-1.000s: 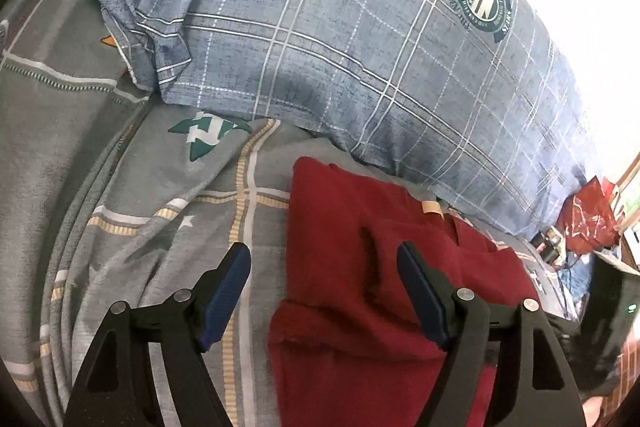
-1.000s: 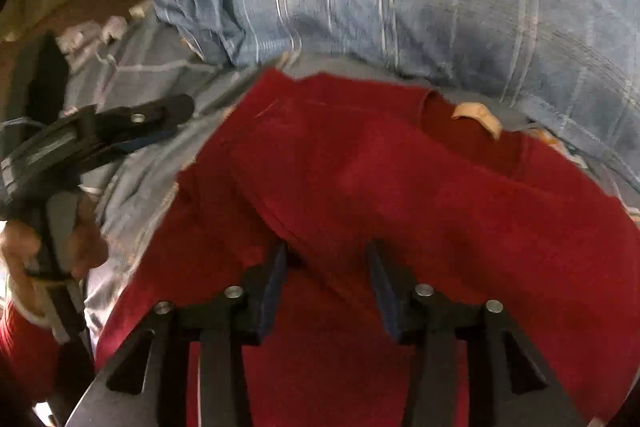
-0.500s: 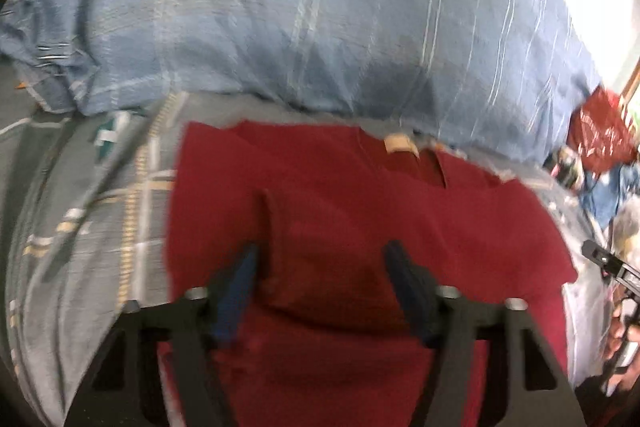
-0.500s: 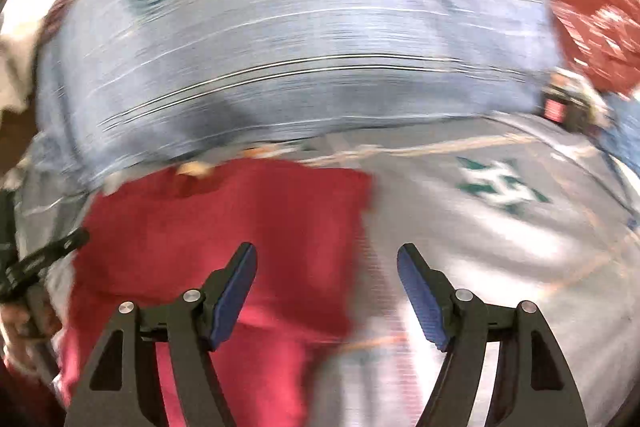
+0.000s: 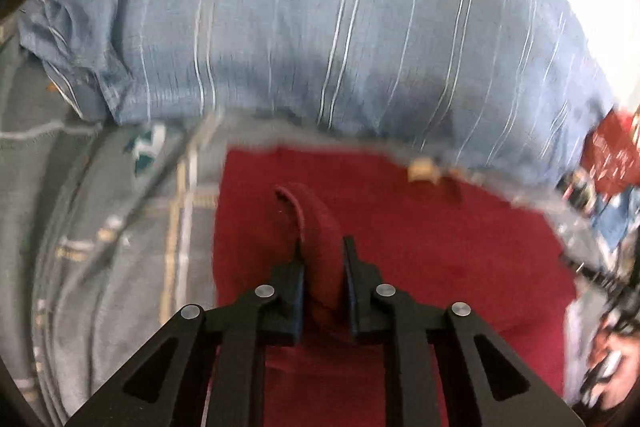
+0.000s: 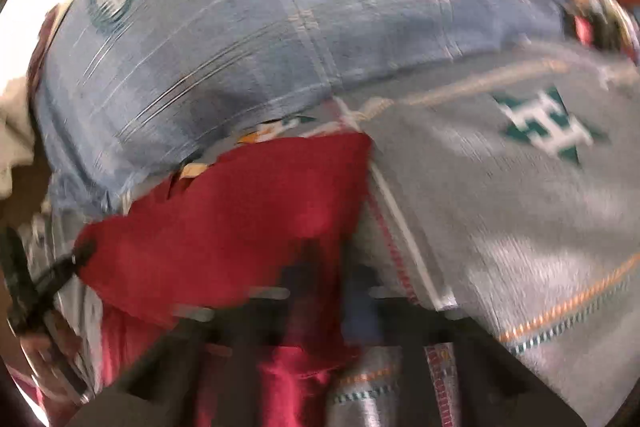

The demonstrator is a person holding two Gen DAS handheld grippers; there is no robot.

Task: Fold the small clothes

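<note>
A dark red garment (image 5: 420,267) lies on the grey patterned bedsheet (image 5: 100,247), its collar tag (image 5: 422,171) toward the blue pillow. My left gripper (image 5: 322,247) is shut on a raised fold of the red garment (image 5: 312,227) near its left side. In the right wrist view, which is motion-blurred, the red garment (image 6: 240,219) lies at the left and my right gripper (image 6: 320,279) looks closed on its right edge. The left gripper also shows there, at the far left edge (image 6: 48,279).
A large blue plaid pillow (image 5: 320,27) fills the back and also shows in the right wrist view (image 6: 260,27). Red bags and clutter (image 5: 608,155) sit at the far right. The sheet carries a green emblem (image 6: 548,127).
Both grippers went from open to closed on the red garment. The left one pinched up a fold. The right one swung right to the garment's right edge.
</note>
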